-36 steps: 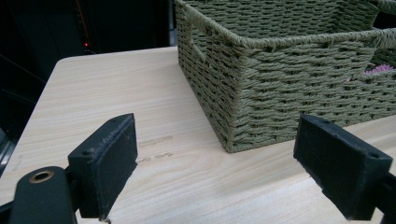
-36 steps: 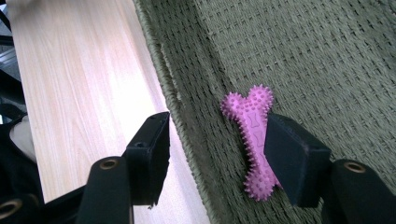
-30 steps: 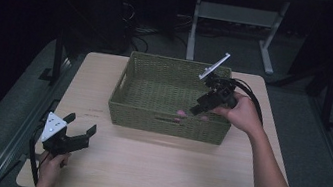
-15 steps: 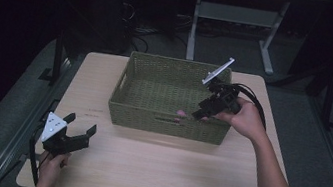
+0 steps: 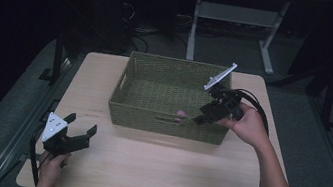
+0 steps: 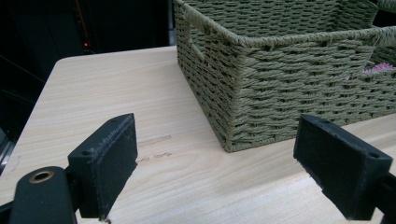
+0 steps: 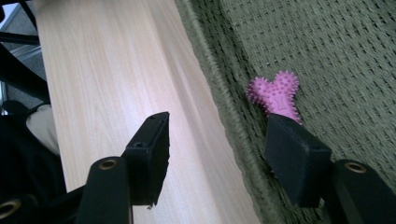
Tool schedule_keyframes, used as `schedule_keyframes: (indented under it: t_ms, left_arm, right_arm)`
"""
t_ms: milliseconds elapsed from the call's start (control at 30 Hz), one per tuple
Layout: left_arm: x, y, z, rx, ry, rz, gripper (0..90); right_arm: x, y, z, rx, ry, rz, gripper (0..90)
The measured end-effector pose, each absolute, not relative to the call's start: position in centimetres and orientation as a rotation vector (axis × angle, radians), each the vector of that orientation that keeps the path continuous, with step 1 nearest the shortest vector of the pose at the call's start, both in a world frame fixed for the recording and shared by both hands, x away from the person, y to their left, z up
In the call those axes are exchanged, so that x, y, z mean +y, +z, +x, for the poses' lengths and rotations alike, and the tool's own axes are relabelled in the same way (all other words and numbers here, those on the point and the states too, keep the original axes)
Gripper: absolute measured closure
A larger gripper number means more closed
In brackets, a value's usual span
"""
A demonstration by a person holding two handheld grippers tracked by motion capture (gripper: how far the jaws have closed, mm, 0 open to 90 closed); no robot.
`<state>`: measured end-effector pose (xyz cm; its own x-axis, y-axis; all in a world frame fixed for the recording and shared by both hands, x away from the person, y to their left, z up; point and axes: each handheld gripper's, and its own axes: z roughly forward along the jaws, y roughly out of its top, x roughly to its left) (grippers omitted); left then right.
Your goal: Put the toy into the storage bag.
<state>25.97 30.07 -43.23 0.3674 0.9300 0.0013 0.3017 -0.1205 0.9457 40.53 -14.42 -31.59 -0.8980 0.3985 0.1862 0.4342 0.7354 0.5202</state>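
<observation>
The step in hand looks like dealing with the pink toy [image 7: 277,94] that lies inside the woven basket [image 5: 165,118], against its near wall. In the right gripper view the toy sits right of centre, just above the right-hand finger, and in the high view it is a small pink spot at the middle of the frame, just inside the basket's front rim. The right gripper [image 5: 207,116] hangs over that rim, right of centre in the high view, its fingers [image 7: 150,154] parted with nothing between them: one over the bare table [image 5: 152,172], the other over the basket's inside, so they straddle the wall and do not enclose the toy. As I judge it, the next move calls for shifting the gripper sideways into the basket so that both fingers flank the toy, then lowering and closing. The left gripper [image 5: 79,133] rests at the lower left of the high view, fingers spread and empty above the table. The toy looks like soft rubber, studded with small nubs and flaring into two rounded lobes. The basket is olive green, rectangular, of tightly woven cord with a thick braided rim and a handle slot. The table is pale wood-grain laminate, smooth and matte.
</observation>
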Motion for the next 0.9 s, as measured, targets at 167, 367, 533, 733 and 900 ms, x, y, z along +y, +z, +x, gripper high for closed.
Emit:
schedule_keyframes:
  t_ms: [167,367,533,733,900]
  left_arm:
    - [30.1,-43.2,26.0,1.117,0.797,1.640,13.0]
    - [30.0,-43.2,25.9,1.113,0.802,1.645,13.0]
    - [30.0,-43.2,25.9,1.114,0.799,1.646,13.0]
    - [30.0,-43.2,25.9,1.115,0.800,1.647,13.0]
    - [30.0,-43.2,25.9,1.117,0.800,1.644,13.0]
  right_arm:
    - [-14.3,-31.3,39.7,-2.874,-0.896,-0.667,39.5]
    - [-14.2,-31.5,38.4,-2.883,-0.903,-0.639,39.4]
    - [-14.4,-31.7,37.9,-2.879,-0.921,-0.629,39.4]
    - [-14.6,-32.3,37.0,-2.872,-0.929,-0.622,39.4]
    - [-14.6,-32.9,36.1,-2.871,-0.932,-0.608,39.4]
